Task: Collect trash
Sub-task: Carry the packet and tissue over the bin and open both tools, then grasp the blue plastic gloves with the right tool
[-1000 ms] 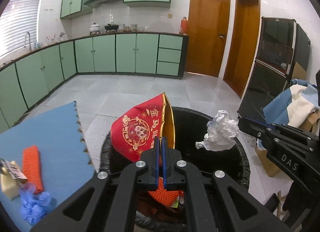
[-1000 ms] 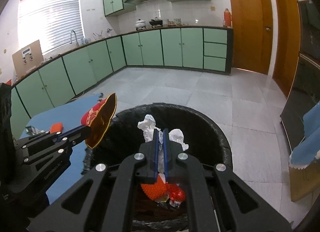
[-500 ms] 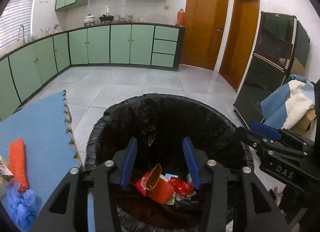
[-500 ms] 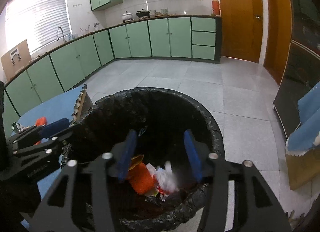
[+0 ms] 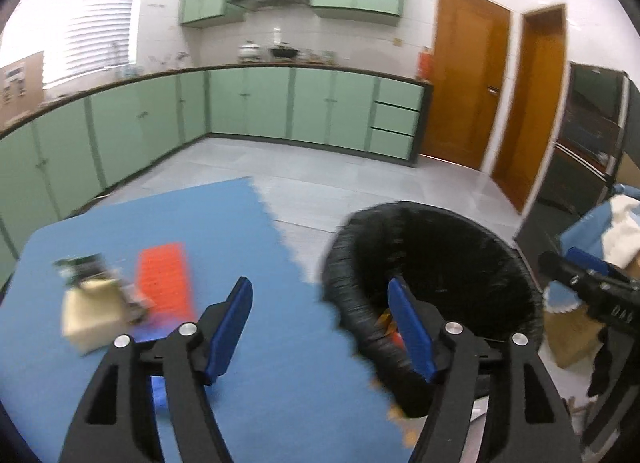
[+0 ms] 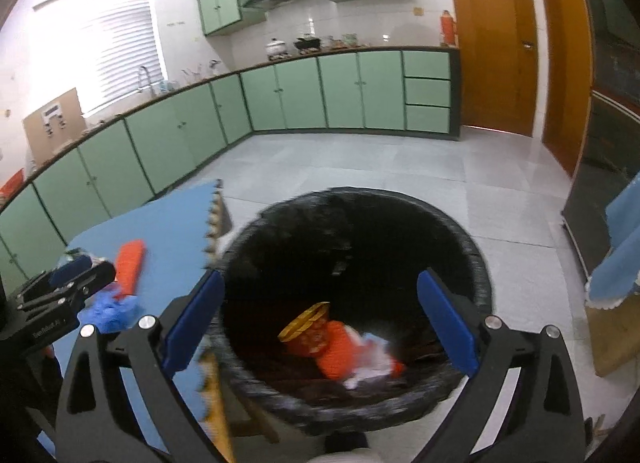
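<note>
Both grippers empty, jaws opening: right gripper [image 6: 320,311] wide above the bin [image 6: 476,259], dropped trash [image 6: 340,347] inside; left gripper [image 5: 320,323] points toward the mat [image 5: 248,239], remaining trash [image 5: 166,283] at 10 o'clock

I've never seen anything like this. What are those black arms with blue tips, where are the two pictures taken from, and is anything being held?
They are hand-held grabbing tools, one in each of a person's hands. Each carries a camera looking out along its two fingers, so each picture is one tool's own view. The left tool points at a blue mat bearing an orange piece, a beige packet and something crumpled and blue. The right tool hangs over a black-lined bin with red and white trash inside. Both tools' jaws are opening, with nothing between them.
</note>
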`<state>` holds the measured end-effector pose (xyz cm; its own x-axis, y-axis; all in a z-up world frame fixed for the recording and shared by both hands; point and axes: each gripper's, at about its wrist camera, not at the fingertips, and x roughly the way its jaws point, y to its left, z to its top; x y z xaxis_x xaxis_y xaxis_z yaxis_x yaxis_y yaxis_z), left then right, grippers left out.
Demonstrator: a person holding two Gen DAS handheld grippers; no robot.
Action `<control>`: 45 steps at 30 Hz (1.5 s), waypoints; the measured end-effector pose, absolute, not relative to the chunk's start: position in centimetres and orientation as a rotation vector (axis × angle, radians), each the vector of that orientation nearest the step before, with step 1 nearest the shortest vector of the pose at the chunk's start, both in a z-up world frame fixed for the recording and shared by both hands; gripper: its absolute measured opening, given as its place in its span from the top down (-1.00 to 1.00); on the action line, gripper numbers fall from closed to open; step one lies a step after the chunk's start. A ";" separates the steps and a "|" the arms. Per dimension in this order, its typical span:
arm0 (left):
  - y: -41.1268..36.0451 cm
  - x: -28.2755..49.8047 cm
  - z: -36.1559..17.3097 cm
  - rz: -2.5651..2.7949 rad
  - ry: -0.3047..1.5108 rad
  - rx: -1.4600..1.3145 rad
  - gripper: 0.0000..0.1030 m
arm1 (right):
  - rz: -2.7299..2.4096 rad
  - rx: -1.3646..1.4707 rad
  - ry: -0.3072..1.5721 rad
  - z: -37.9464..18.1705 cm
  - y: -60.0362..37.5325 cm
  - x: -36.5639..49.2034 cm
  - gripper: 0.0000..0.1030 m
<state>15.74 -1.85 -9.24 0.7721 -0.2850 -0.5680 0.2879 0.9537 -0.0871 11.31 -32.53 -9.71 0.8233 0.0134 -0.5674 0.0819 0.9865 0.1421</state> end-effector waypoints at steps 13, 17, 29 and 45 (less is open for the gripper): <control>10.7 11.7 -9.7 -0.059 0.604 -0.019 -0.37 | 0.148 0.108 0.605 -9.3 -19.9 12.5 -0.86; 12.8 11.5 -10.1 -0.015 0.607 -0.033 -0.37 | 0.200 0.071 0.617 -9.9 -16.3 13.0 -0.86; 17.2 11.3 -12.0 0.078 0.632 -0.036 -0.37 | 0.277 0.010 0.688 -13.5 -9.2 14.9 -0.86; 19.3 12.1 -14.0 0.112 0.676 -0.043 -0.36 | 0.311 -0.044 0.804 -17.6 -4.7 18.0 -0.86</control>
<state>12.06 19.26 -13.99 0.7740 0.0895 -0.6268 -0.1176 0.9931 -0.0034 18.00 -4.68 -17.64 0.6507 0.2572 -0.7144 -0.2903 0.9537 0.0790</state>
